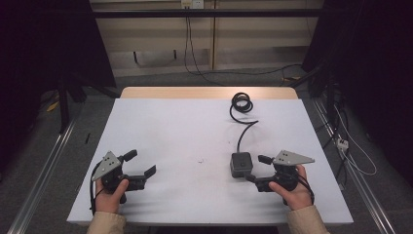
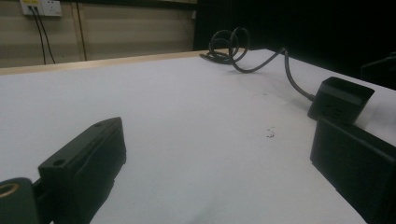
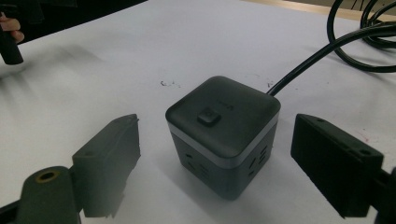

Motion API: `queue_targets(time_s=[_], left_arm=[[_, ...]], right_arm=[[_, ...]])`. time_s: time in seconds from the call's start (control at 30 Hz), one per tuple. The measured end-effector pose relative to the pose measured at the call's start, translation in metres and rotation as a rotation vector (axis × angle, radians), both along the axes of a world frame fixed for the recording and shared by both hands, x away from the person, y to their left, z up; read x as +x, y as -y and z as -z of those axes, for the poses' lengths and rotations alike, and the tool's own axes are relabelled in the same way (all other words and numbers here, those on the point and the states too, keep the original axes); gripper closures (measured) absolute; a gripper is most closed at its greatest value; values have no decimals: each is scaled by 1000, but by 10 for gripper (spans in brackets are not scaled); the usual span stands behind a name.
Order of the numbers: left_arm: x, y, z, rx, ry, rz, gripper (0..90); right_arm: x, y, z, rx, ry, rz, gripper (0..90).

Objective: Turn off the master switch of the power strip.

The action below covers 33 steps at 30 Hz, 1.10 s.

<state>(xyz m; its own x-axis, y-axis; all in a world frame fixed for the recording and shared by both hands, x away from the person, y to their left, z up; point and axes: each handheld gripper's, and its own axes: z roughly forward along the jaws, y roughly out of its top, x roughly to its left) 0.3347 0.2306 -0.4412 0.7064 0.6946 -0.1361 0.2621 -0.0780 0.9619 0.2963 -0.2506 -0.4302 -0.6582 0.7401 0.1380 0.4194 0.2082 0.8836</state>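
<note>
White covering lies over the table (image 1: pixel 170 141), and behind it a pale wall with sockets and dark curtains close the room. On the right part of the table stands a dark cube power strip (image 1: pixel 241 164), with a square button on its top and a pale band around its body; sockets show on its side faces in the right gripper view. Its black cable (image 1: pixel 242 109) runs away toward the far edge and ends in a loose coil there.

The right gripper (image 1: pixel 256 169) rests low on the table just beside the cube, held by the person's right hand (image 1: pixel 294 192). Its jaws are spread wide, one on each side of the cube (image 3: pixel 223 135), and the pads seem not to touch it, though the gap on the right side is hard to judge. The left gripper (image 1: pixel 140 163) sits well apart on the left part of the table, held by the left hand (image 1: pixel 111 195). Its jaws are also spread, with only bare white surface between them. A few small dark marks (image 1: pixel 200 160) lie near the middle of the table.
</note>
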Motion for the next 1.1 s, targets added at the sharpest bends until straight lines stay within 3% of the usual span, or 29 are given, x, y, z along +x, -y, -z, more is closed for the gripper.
queue_targets(time_s=[1.1], left_arm=[[-1,-2,-1,-13,2,-9,32]], right_arm=[[-4,23,10,-29,-9,7,131]])
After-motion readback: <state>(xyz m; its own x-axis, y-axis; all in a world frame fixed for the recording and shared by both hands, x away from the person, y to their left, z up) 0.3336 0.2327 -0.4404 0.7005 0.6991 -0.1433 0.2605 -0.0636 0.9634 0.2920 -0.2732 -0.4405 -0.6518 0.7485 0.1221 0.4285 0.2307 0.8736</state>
